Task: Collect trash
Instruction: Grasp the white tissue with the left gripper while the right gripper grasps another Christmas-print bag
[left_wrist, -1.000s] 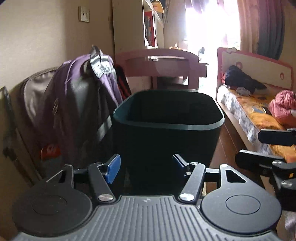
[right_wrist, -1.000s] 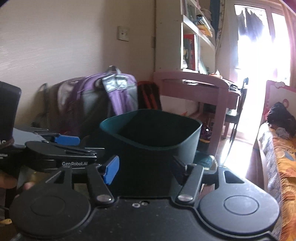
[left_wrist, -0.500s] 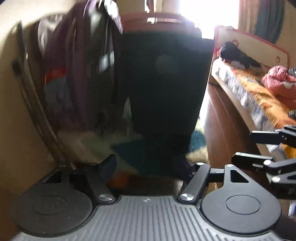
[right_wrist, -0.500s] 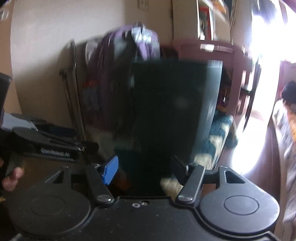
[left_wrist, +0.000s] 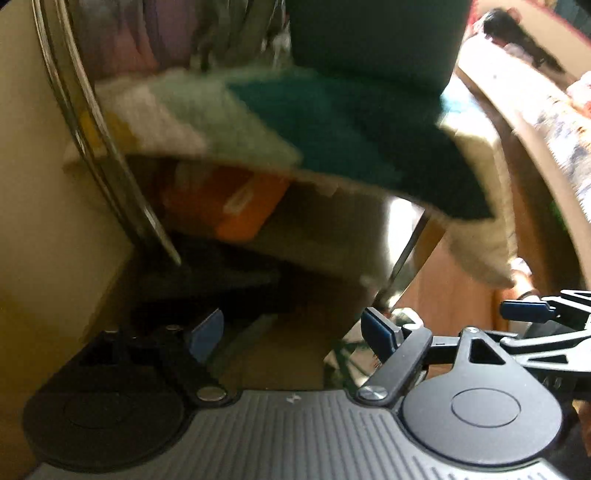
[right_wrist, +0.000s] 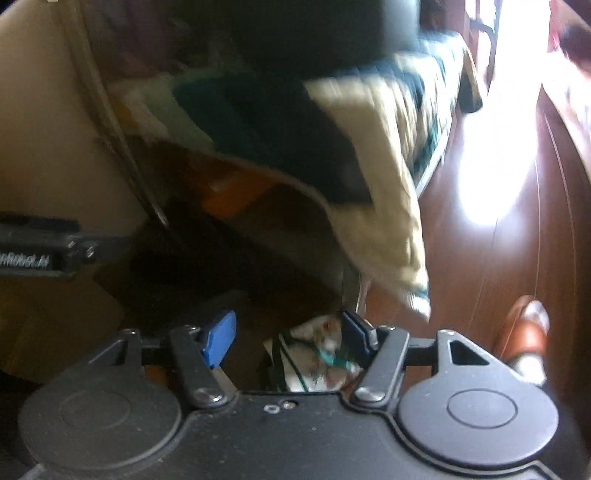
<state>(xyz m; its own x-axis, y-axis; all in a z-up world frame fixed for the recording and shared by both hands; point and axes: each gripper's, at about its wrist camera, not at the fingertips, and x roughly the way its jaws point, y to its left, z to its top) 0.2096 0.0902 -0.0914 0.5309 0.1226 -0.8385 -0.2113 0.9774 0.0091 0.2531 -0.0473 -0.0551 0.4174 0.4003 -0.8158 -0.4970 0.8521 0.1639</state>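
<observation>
Both views have dropped from bin (left_wrist: 369, 37) to wrapper (right_wrist: 317, 354).

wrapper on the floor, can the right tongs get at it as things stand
Probably yes. The wrapper lies on the floor just ahead of the open right tongs, near the right pad, with nothing over it. The blanket hangs further back. Motion blur leaves the gap uncertain.

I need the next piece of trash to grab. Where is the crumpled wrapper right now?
In the right wrist view the crumpled wrapper lies on the floor between the open fingers of the right claw, nearer its right finger, below the hanging edge of the blanket.
</observation>
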